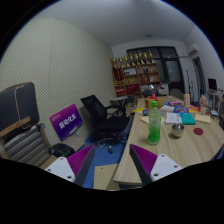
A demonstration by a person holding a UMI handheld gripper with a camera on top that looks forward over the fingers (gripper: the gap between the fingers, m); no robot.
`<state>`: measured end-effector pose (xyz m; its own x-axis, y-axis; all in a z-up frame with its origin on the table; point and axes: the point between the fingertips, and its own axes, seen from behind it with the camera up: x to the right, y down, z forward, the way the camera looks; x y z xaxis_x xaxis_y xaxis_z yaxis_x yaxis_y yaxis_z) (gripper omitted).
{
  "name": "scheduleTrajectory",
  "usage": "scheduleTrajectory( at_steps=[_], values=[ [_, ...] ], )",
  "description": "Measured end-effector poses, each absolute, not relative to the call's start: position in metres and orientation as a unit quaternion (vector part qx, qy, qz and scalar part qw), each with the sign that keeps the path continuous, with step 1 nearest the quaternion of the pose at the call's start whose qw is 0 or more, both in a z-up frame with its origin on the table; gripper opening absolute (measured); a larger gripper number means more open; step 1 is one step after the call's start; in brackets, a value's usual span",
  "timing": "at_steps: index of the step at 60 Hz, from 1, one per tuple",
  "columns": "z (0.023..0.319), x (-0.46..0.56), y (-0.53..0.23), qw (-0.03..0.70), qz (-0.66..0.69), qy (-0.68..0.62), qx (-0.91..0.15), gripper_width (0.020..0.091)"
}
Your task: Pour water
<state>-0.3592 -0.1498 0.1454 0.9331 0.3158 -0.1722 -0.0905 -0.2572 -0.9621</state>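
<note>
While the gripper (pixel 112 165) hangs open, gripping nothing, a green bottle (pixel 155 124) — possibly plastic — stands beyond its right finger on the wooden table (pixel 190 140).

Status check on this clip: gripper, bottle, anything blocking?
Gripper open, holding nothing. Green bottle upright on the wooden table, beyond the fingers, untouched. Small cup beside it. Nothing between fingers and bottle.
</note>
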Motion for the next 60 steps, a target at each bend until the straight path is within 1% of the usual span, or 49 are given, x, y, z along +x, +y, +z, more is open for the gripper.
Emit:
scheduleTrajectory(
  at_steps=[11,15,16,21,24,25,26,28,33,34,37,50,60],
  values=[
    [0.138,-0.348,-0.136,0.606,0.145,-0.055,-0.780,0.0811],
    [0.127,-0.325,-0.117,0.611,0.133,-0.053,-0.778,0.0808],
    [0.128,-0.335,-0.122,0.612,0.127,-0.051,-0.779,0.0808],
    [0.117,-0.305,-0.090,0.620,0.104,-0.048,-0.776,0.0808],
    [0.116,-0.303,-0.082,0.627,0.089,-0.042,-0.773,0.0811],
    [0.110,-0.304,-0.073,0.632,0.085,-0.038,-0.769,0.0808],
    [0.114,-0.281,-0.059,0.634,0.086,-0.036,-0.768,0.0810],
    [0.112,-0.270,-0.046,0.639,0.082,-0.026,-0.765,0.0809],
    [0.103,-0.255,-0.016,0.643,0.089,-0.011,-0.761,0.0817],
    [0.098,-0.272,-0.020,0.643,0.084,-0.008,-0.761,0.0817],
    [0.092,-0.253,0.003,0.640,0.079,-0.013,-0.764,0.0817],
    [0.094,-0.234,0.072,0.662,0.021,-0.025,-0.749,0.0817],
    [0.091,-0.234,0.118,0.670,0.023,-0.036,-0.741,0.0814]
  ],
)
